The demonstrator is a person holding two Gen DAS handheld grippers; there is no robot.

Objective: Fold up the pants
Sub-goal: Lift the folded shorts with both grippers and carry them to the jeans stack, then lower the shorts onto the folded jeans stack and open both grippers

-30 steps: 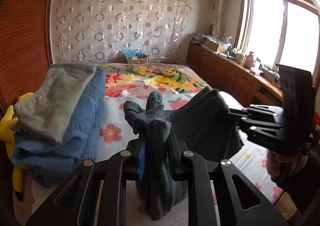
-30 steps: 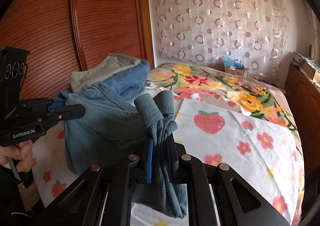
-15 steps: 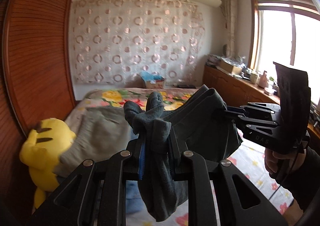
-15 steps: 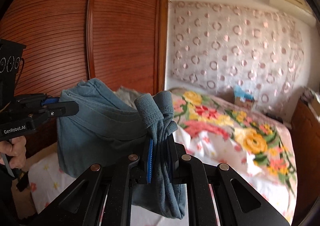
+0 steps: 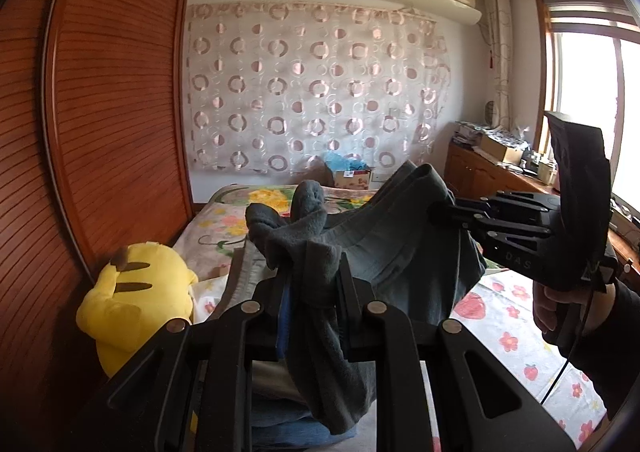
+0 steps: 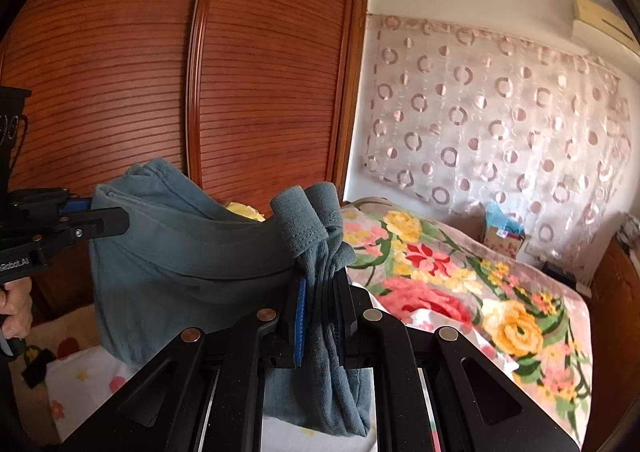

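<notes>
The grey-blue pants (image 5: 404, 248) hang in the air between my two grippers, folded into a thick bundle above the bed. My left gripper (image 5: 310, 284) is shut on one bunched end of the pants. My right gripper (image 6: 320, 292) is shut on the other bunched end (image 6: 316, 220). The right gripper also shows in the left wrist view (image 5: 444, 212), clamped on the fabric. The left gripper shows in the right wrist view (image 6: 108, 220), clamped on the pants (image 6: 180, 264). The lower part of the pants hangs behind my fingers.
Under the left gripper lies a stack of folded clothes (image 5: 280, 420). A yellow plush toy (image 5: 136, 304) sits against the wooden wardrobe (image 6: 240, 92). The bed has a floral blanket (image 6: 460, 276). A wooden cabinet (image 5: 488, 176) stands along the window side.
Both grippers have risen with the pants; the views tilted up from the bed to the wardrobe and curtain. The clothes stack has dropped to the bottom of the left view.
</notes>
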